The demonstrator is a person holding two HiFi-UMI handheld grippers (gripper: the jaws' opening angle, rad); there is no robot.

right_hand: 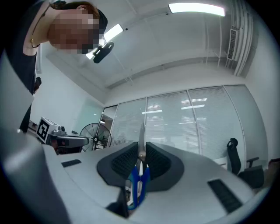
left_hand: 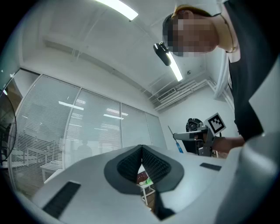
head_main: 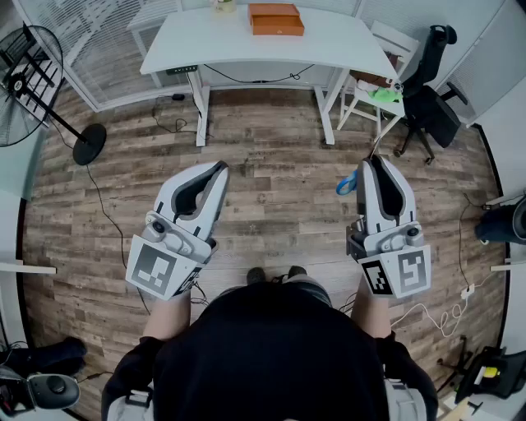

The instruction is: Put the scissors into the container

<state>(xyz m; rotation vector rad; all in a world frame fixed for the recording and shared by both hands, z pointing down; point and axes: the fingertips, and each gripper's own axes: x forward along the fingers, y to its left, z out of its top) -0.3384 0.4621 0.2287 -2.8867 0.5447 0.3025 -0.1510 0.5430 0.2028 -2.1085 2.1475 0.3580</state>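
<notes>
Right gripper view first: the right tool (right_hand: pixel 141 146) is clamped on the scissors (right_hand: pixel 136 177), blade poking out past the pads, blue handles on the near side. The left tool (left_hand: pixel 142 148) has its jaws closed tip to tip with nothing between them. Both are held out above the wood floor (head_main: pixel 271 189), well apart from the white counter (head_main: pixel 345 45) and its orange box (head_main: pixel 275 18).

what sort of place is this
Most likely an office or lab room: a white rectangular desk, a black wheeled office chair, and glass partition walls with slatted blinds, over wood-plank flooring.
</notes>
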